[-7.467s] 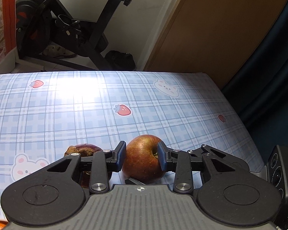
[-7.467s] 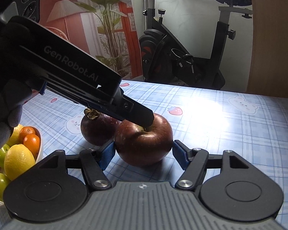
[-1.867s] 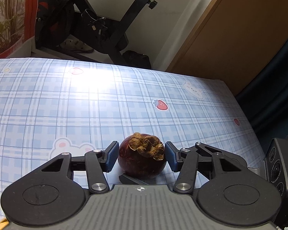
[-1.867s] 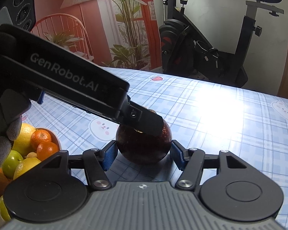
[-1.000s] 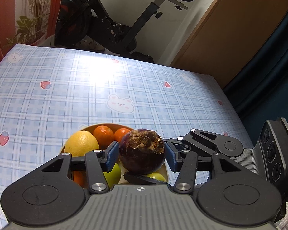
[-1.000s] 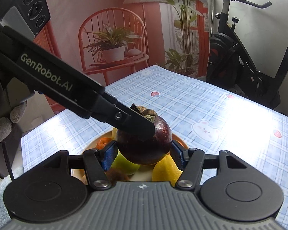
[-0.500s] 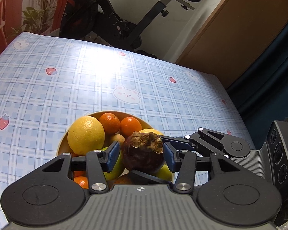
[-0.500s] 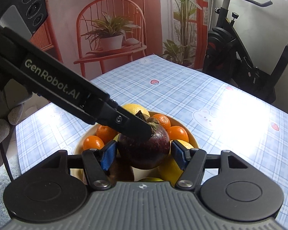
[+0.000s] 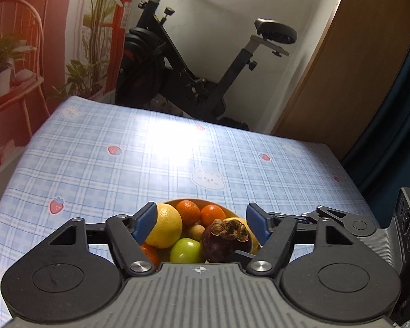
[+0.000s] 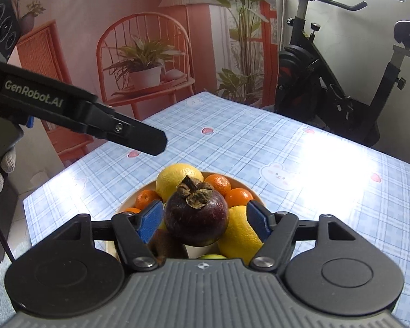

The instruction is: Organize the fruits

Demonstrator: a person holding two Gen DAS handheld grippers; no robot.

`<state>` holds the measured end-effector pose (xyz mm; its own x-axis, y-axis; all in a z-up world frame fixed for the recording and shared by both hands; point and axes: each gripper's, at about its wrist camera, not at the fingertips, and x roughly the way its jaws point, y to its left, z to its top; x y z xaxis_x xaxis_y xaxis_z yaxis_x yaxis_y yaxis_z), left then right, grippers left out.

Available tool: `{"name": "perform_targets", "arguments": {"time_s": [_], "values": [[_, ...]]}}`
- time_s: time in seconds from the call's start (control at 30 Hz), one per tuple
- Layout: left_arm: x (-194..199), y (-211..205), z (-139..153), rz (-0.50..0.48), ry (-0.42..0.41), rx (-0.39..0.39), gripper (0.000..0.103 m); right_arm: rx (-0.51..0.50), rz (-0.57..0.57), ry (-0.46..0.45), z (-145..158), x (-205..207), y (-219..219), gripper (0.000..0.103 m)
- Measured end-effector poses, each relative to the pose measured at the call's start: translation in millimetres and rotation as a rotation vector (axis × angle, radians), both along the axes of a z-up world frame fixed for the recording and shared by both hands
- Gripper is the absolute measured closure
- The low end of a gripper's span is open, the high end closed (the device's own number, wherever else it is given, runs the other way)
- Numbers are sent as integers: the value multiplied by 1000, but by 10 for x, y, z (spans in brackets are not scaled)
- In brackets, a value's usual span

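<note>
The mangosteen (image 10: 196, 216) has smooth, dark purple skin and a dry, rough brown cap. The tablecloth (image 9: 155, 161) is shiny where the light hits it. The lemon (image 9: 165, 228) looks bumpy and a bit glossy.

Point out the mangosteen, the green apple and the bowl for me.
mangosteen (image 10: 196, 220): right wrist view, its dark purple skin below the dried cap.
green apple (image 9: 185, 251): left wrist view, middle of its shiny top.
bowl (image 9: 231, 213): left wrist view, its far right rim.

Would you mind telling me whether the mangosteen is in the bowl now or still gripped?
In the bowl: the mangosteen rests on the other fruit, and both grippers' blue pads stand clear of it, having just opened.
</note>
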<state>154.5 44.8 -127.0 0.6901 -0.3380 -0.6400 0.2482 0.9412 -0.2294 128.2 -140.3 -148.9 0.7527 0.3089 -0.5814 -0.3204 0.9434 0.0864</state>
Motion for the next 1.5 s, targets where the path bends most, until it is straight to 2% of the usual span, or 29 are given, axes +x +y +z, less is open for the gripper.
{"name": "perform_targets", "arguments": {"time_s": [0.1,0.23,0.3,0.43,0.5,0.6,0.7,1.1,1.5], "values": [[-178,-20,163,67,-57,22,16,31,-72,-56,185,-148,-102,13],[-391,-153,338,115,-103,74,15,88,-170,-111,449,-366,-250,0],[-502,-245,429,121,-135,105,15,101,-196,-119,579,-470,-310,0],[-765,-331,602,152,-194,141,12,70,-264,-167,820,-720,-357,0],[-878,-374,676,172,-219,155,9,53,-304,-163,935,-841,-377,0],[-1011,-476,783,206,-250,220,7,24,-352,-166,1076,-1003,-397,0],[-1166,-556,895,216,-297,279,6,50,-372,-180,1205,-1193,-451,0],[-1644,-652,1176,185,-403,233,5,18,-458,-229,1499,-1652,-422,0],[-1764,-707,1231,161,-435,222,5,31,-486,-254,1588,-1760,-412,0]]}}
